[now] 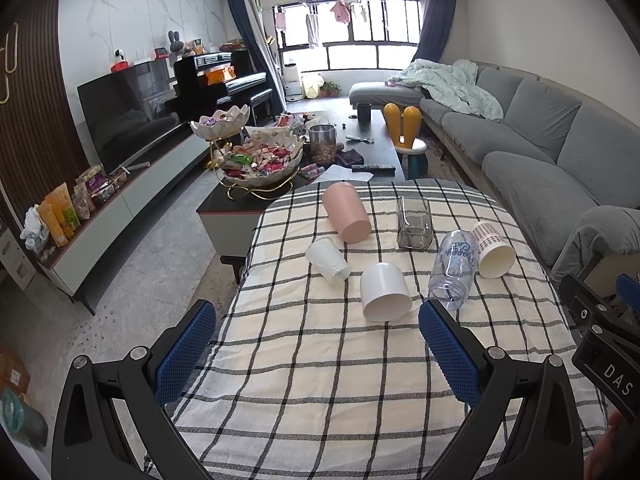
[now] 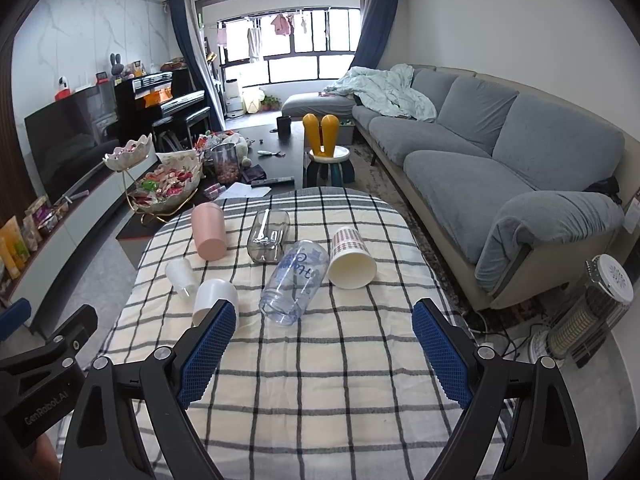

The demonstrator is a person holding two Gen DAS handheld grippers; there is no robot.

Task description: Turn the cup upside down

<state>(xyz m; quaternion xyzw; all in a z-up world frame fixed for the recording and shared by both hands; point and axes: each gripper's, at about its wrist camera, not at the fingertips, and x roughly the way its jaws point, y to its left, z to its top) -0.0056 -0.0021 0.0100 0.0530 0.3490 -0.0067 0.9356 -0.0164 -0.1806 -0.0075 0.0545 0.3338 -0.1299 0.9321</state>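
1. Left hand-held gripper [image 1: 318, 350] hovers released over the near part of the checked cloth [image 1: 320, 380] on the desk, jaws wide apart and holding nothing.
2. Right hand-held gripper [image 2: 324, 354] is likewise released and empty, over the same near part of the cloth.
3. White cup [image 1: 385, 292] lies on its side, mouth toward the camera, closest of all the vessels to both grippers. Judged the likely first target.
4. Landmark = white cup. Beyond-left: small translucent cup [image 1: 328, 259]. Further beyond: pink cup [image 1: 346, 212]. Beyond-right: grey glass tumbler [image 1: 414, 222]. Just right: clear bottle [image 1: 454, 268]. Right of that: patterned paper cup [image 1: 493, 250]. All lie toppled.
5. Progress: nothing inverted yet; no cup grasped. Everything is left to do.
6. Obstruction: clear bottle lies close beside the white cup, so a wide jaw could nudge it. Cloth is wrinkled; cups may roll.
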